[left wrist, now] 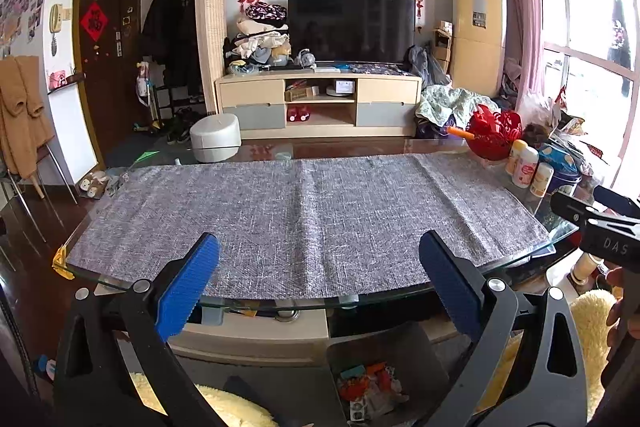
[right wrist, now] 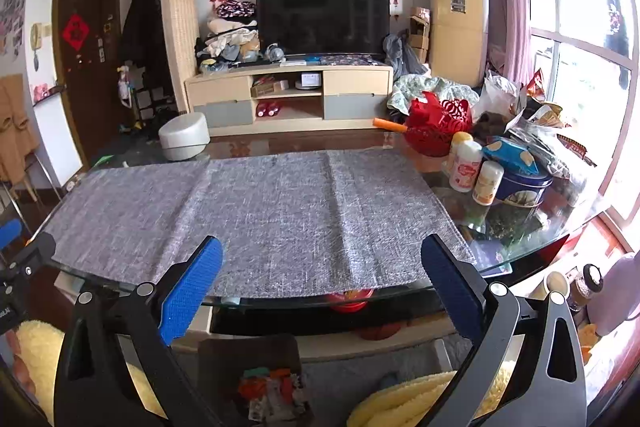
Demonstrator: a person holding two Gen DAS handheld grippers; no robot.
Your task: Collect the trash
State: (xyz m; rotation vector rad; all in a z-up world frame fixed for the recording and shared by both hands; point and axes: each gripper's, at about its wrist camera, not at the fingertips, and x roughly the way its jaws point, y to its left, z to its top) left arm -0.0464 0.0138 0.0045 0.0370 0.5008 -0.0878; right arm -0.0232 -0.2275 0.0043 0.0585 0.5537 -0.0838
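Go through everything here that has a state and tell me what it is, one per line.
Left claw: open, empty.
Right claw: open, empty.
Trash bin: on the floor by the table, holding wrappers.
Grey cloth: spread flat, nothing on it.
TV: off.
Door: shut.

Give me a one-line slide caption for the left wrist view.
Left claw open and empty over the bare grey table runner, trash bin below holding collected wrappers.

Crumpled colourful trash [left wrist: 370, 385] heaped inside bin [left wrist: 360, 347].
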